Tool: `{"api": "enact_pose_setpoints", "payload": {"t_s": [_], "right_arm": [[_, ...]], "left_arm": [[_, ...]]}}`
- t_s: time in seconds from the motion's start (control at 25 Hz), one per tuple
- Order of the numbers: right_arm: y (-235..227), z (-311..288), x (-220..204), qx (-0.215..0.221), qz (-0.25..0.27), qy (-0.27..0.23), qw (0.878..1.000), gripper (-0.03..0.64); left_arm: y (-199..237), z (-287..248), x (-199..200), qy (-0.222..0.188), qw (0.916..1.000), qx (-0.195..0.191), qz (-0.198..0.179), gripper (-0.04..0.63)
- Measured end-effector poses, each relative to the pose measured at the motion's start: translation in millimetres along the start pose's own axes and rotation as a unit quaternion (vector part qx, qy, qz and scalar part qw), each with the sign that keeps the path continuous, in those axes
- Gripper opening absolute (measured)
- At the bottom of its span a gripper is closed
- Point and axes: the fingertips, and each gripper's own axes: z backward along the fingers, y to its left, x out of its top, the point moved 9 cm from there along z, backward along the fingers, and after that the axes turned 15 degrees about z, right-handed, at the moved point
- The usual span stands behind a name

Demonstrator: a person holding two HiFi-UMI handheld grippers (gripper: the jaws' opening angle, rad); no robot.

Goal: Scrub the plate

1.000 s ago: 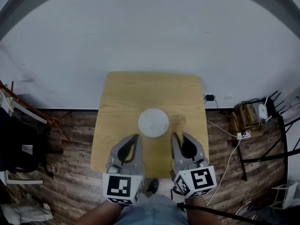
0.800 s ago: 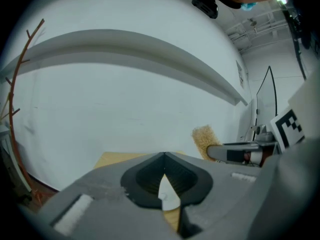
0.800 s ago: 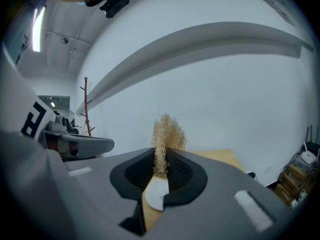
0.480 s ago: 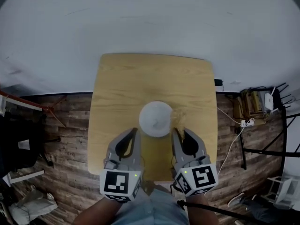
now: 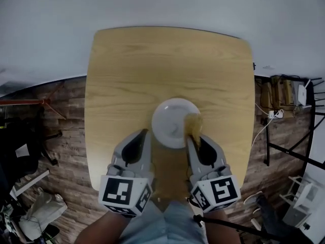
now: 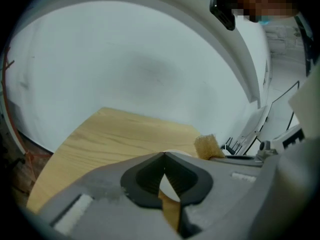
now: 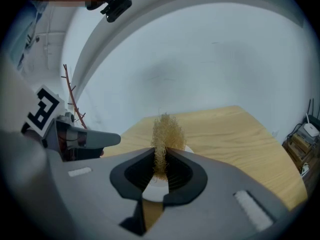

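A white round plate (image 5: 175, 122) lies on the wooden table (image 5: 152, 70), just ahead of both grippers. My right gripper (image 5: 193, 134) is shut on a tan fibrous scrubber (image 5: 193, 124) whose tuft sticks out past the jaw tips at the plate's right rim. The right gripper view shows the scrubber (image 7: 165, 136) pinched between the dark pads, with the plate (image 7: 156, 186) below. My left gripper (image 5: 146, 135) is shut with nothing between its jaws, near the plate's left front edge. In the left gripper view its tips (image 6: 163, 156) meet, and the scrubber (image 6: 207, 146) shows to the right.
The table stands on a wood-plank floor against a white wall. A rack with cables and boxes (image 5: 289, 98) stands to the right. Dark furniture and bags (image 5: 30, 207) sit at the left. The table's far half (image 5: 167, 55) carries no objects.
The head view has come closer and tilted down, so the table and plate look larger. Both grippers keep the same places beside the plate, the scrubber still held.
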Motion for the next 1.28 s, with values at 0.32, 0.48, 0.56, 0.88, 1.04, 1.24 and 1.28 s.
{"api": "enact_pose_setpoints", "payload": {"t_s": [0.32, 0.48, 0.56, 0.88, 1.04, 1.24, 1.28], "right_arm": [[-3.2, -20.0, -17.5, 0.015, -0.017, 0.044, 0.999, 0.046], [-2.8, -24.5, -26.4, 0.018, -0.027, 0.06, 0.998, 0.047], [-2.0, -26.7, -27.9, 0.021, -0.03, 0.063, 0.997, 0.046], [-2.8, -29.2, -26.6, 0.027, -0.027, 0.068, 0.997, 0.046], [-2.2, -30.7, -26.3, 0.028, -0.03, 0.07, 0.997, 0.046], [-5.8, -31.8, -25.1, 0.033, -0.025, 0.07, 0.997, 0.046], [-6.0, -32.9, -24.8, 0.035, -0.027, 0.07, 0.997, 0.046]], "left_arm": [[22.6, -31.7, -11.9, 0.066, 0.9957, 0.0, 0.064, 0.021], [28.4, -41.7, -16.4, 0.095, 0.9928, -0.006, 0.073, 0.051], [30.9, -45.6, -18.3, 0.107, 0.9908, -0.011, 0.082, 0.067], [33.7, -55.8, -16.3, 0.143, 0.9865, 0.005, 0.08, 0.108], [32.6, -63.5, -12.2, 0.162, 0.9842, 0.005, 0.072, 0.114], [31.5, -67.2, -9.2, 0.179, 0.9783, 0.006, 0.104, 0.115], [32.7, -67.7, -8.7, 0.184, 0.9764, 0.003, 0.113, 0.115]]}}
